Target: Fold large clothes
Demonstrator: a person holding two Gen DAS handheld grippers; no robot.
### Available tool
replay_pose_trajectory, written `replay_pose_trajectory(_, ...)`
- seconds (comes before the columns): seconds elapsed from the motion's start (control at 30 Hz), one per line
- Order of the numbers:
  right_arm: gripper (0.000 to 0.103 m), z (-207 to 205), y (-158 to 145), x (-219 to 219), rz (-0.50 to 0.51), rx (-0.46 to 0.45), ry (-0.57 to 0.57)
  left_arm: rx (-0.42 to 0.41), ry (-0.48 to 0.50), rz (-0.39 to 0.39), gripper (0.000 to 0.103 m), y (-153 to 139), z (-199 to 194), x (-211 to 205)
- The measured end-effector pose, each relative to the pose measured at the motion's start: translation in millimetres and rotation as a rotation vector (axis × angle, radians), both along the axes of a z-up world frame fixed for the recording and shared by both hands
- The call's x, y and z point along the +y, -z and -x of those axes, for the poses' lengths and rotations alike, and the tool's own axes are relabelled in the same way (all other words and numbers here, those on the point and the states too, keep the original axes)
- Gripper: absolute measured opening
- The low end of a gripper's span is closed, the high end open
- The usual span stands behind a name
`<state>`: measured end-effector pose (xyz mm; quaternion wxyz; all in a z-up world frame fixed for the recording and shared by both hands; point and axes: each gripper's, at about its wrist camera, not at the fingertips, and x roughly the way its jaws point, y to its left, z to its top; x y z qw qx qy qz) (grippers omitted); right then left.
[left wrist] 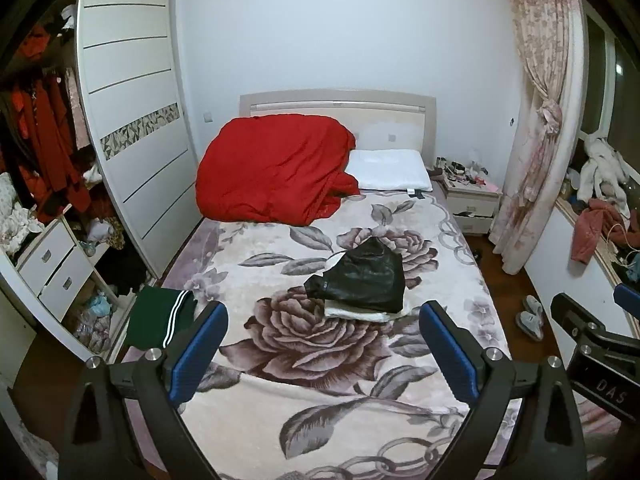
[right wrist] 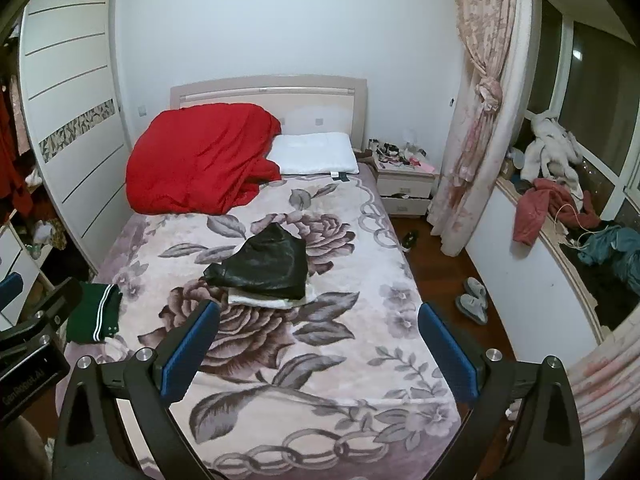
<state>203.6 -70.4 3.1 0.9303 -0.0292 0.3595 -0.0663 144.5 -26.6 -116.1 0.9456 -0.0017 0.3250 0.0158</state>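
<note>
**Clothes stacked mid-bed, both grippers empty**

Black garment lies on a folded white one at the bed's centre, toward 12 o'clock from both tools. A green striped piece sits at the blanket's 9 o'clock edge. Left gripper and right gripper hang above the foot of the bed, jaws spread wide, gripping nothing. A red quilt and pillow sit by the headboard.

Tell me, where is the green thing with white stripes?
The green garment lies at the bed's left edge, beside the wardrobe, left of the black jacket.
</note>
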Motion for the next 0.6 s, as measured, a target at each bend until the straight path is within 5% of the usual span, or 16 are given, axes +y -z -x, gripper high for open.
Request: replay_pose_trajectory(0.6, 0.102, 2.0, -6.8, -2.9, 0.004, -0.024, -0.018, -0.020, -0.005, -0.001, 0.098, -8.7, 3.2, -7.2)
